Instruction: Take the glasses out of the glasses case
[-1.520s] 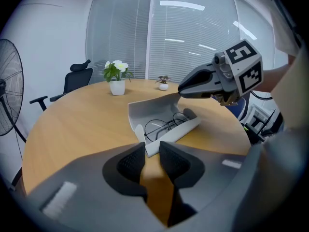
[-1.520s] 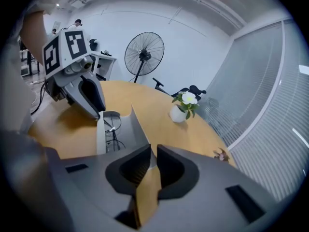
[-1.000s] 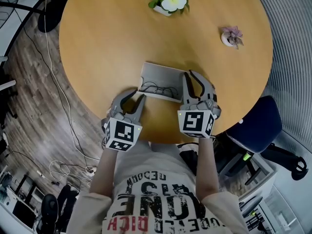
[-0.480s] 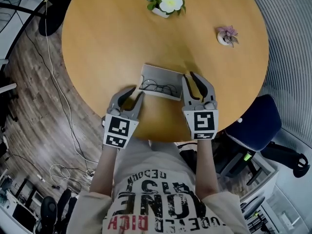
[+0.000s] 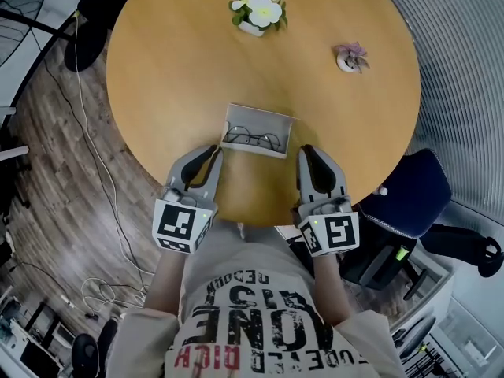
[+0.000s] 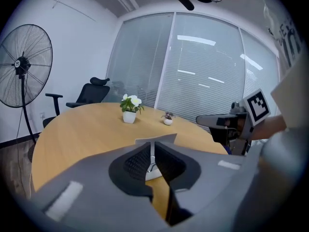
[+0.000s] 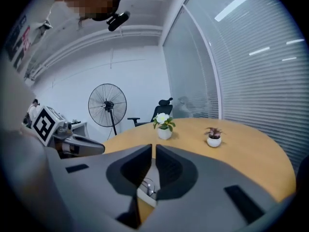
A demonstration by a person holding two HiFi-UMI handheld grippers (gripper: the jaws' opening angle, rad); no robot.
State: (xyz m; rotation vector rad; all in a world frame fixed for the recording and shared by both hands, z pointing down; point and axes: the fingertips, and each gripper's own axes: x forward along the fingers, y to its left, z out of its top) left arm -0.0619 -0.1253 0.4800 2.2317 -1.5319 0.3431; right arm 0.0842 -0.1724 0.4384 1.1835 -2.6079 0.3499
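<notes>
Glasses case (image 5: 261, 117) lying open on the round counter (image 5: 173, 69), glasses (image 5: 252, 139) inside.
Left hand-held gripper (image 5: 211, 153) and right hand-held gripper (image 5: 309, 153) flank the case's near corners without touching it. Each has its jaws narrowed almost together and grips nothing. A potted white flower (image 5: 257, 12) stands well behind.

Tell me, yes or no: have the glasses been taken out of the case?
No, the glasses lie inside the open glasses case in the head view.
</notes>
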